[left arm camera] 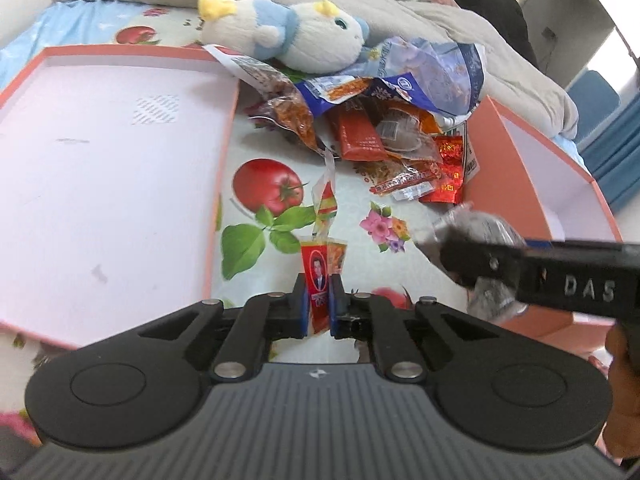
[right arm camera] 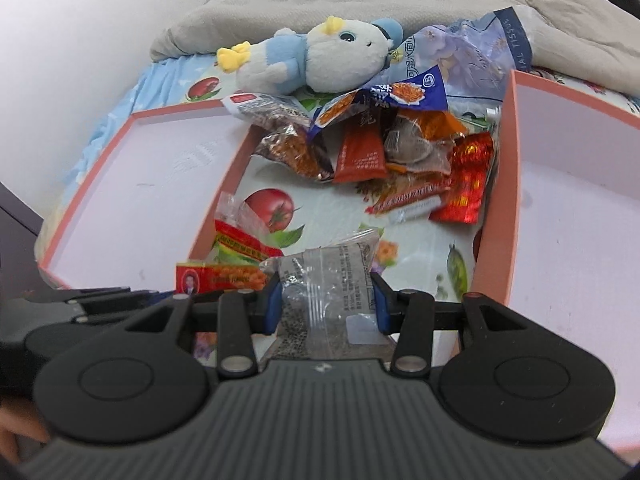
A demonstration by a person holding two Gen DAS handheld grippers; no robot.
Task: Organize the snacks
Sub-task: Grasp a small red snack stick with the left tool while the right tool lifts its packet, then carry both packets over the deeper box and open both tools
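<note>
My left gripper [left arm camera: 319, 284] is shut on the lower end of a red snack packet strip [left arm camera: 318, 272] that carries a small portrait. The strip trails up over the tomato-print sheet. My right gripper [right arm camera: 326, 284] is shut on a clear packet of grey, speckled snack [right arm camera: 324, 280]. That grey packet [left arm camera: 488, 224] also shows at the right of the left wrist view. A loose pile of snack packets [right arm camera: 380, 152] lies between two shallow pink boxes. The left box [right arm camera: 152, 184] and the right box [right arm camera: 568, 208] both show bare white floors.
A white and blue plush toy [left arm camera: 300, 36] lies behind the pile, next to a blue tissue pack [right arm camera: 480, 52]. A grey blanket [right arm camera: 400, 0] covers the far side of the bed. A white wall rises at the left. A hand [left arm camera: 620, 380] shows at the right edge.
</note>
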